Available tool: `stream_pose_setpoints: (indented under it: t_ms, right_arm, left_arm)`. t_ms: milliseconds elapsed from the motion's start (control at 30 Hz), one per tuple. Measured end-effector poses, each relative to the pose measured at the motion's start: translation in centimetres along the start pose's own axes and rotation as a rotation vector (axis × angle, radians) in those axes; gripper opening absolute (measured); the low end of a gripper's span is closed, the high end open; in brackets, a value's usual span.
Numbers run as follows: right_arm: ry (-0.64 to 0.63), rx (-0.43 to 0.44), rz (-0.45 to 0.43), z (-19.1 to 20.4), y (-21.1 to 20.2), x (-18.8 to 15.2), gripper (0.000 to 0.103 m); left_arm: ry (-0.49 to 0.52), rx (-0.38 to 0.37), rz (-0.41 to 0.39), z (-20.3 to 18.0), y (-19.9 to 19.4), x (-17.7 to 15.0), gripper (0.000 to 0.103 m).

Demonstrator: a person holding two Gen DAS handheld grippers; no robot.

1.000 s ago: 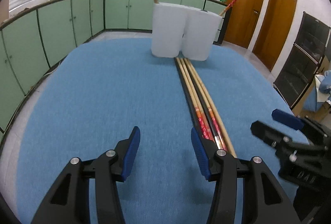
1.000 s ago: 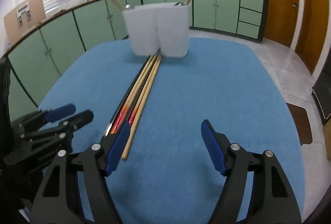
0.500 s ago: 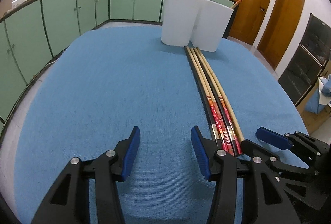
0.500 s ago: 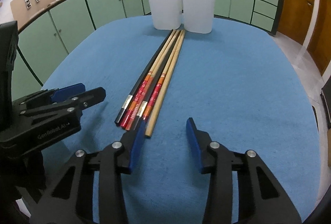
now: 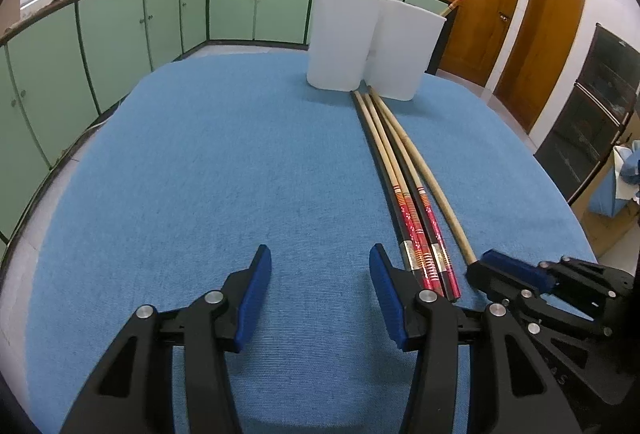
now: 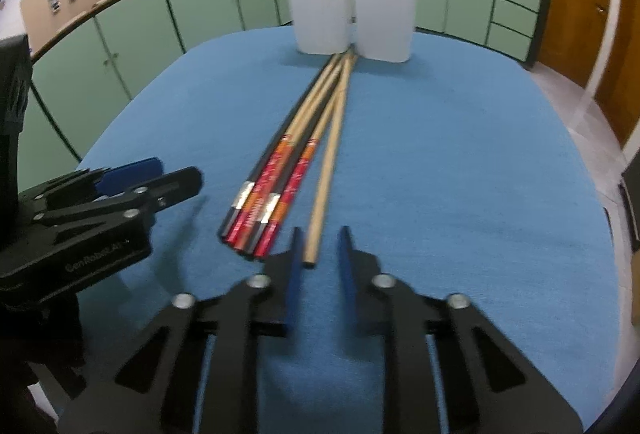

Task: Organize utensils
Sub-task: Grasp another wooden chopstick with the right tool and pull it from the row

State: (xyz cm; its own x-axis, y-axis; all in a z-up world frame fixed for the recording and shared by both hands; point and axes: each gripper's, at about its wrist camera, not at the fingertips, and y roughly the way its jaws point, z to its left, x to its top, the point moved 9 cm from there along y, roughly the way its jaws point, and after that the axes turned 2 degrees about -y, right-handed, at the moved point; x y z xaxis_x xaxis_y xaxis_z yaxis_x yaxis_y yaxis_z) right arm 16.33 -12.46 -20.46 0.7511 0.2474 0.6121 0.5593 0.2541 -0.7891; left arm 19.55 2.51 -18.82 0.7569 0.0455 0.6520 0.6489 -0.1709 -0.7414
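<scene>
The step in hand is picking up 1 plain chopstick from the blue table. It lies at the right of the 4 other chopsticks, its near end between the jaws of the right claw. Those jaws have just been closing to a narrow pinch and, seen from the left wrist, look clamped on that end. The left claw hovers half open and empty, left of the row. Next, I judge, comes lifting the stick clear of its neighbours, tipping it upright and dropping it into 1 of the 2 white cups at the far end.
</scene>
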Motion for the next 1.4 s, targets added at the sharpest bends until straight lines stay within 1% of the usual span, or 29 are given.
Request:
stream_pose_setpoints:
  t_ms: [100, 300, 400, 567, 733, 833, 1000, 1067, 1133, 1267, 1300, 1333, 1367, 1400]
  right_arm:
    - [0.038, 0.016, -0.005, -0.8, -0.3, 0.0, 0.006]
    - [0.095, -0.017, -0.015, -3.0, -0.9, -0.4, 0.006]
    - [0.11, -0.028, -0.02, -3.7, -1.1, -0.6, 0.006]
    - [0.108, -0.033, -0.021, -3.8, -1.1, -0.7, 0.006]
    - [0.112, -0.028, -0.02, -3.9, -1.0, -0.7, 0.006]
    - [0.111, -0.03, -0.02, -3.9, -1.1, -0.7, 0.006]
    - [0.107, -0.03, -0.017, -3.9, -1.0, -0.7, 0.007]
    - [0.105, -0.031, -0.016, -3.9, -1.0, -0.7, 0.008]
    - [0.103, -0.03, -0.014, -3.9, -1.0, -0.7, 0.009]
    - [0.107, -0.015, -0.008, -3.8, -0.8, -0.7, 0.012]
    - [0.108, -0.011, -0.007, -3.8, -0.8, -0.7, 0.012]
    - [0.109, -0.008, -0.007, -3.8, -0.8, -0.7, 0.012]
    - [0.11, -0.002, -0.008, -3.8, -0.8, -0.7, 0.013]
    - [0.11, 0.003, -0.008, -3.8, -0.8, -0.7, 0.013]
  left_arm:
    - [0.008, -0.005, 0.005, -0.3, 0.1, 0.0, 0.05]
    - [0.052, -0.02, 0.011, -1.6, 0.1, -0.2, 0.05]
    - [0.065, -0.042, 0.019, -2.5, 0.0, -0.5, 0.05]
    - [0.094, -0.053, 0.032, -3.6, 0.2, -0.9, 0.05]
    - [0.111, -0.044, 0.048, -3.9, 0.6, -1.2, 0.052]
    - [0.116, -0.026, 0.049, -3.8, 0.7, -1.2, 0.052]
    - [0.076, 0.017, 0.036, -2.6, 0.6, -1.1, 0.052]
    - [0.072, 0.013, 0.038, -2.5, 0.5, -1.1, 0.052]
    - [0.088, 0.013, 0.044, -2.8, 0.7, -1.2, 0.053]
    - [0.125, 0.041, 0.056, -3.3, 1.1, -1.3, 0.053]
    - [0.126, 0.038, 0.056, -3.3, 1.1, -1.3, 0.05]
    - [0.123, 0.032, 0.055, -3.2, 1.0, -1.3, 0.043]
    - [0.121, 0.03, 0.053, -3.2, 1.0, -1.3, 0.039]
    - [0.118, 0.027, 0.051, -3.1, 1.0, -1.3, 0.029]
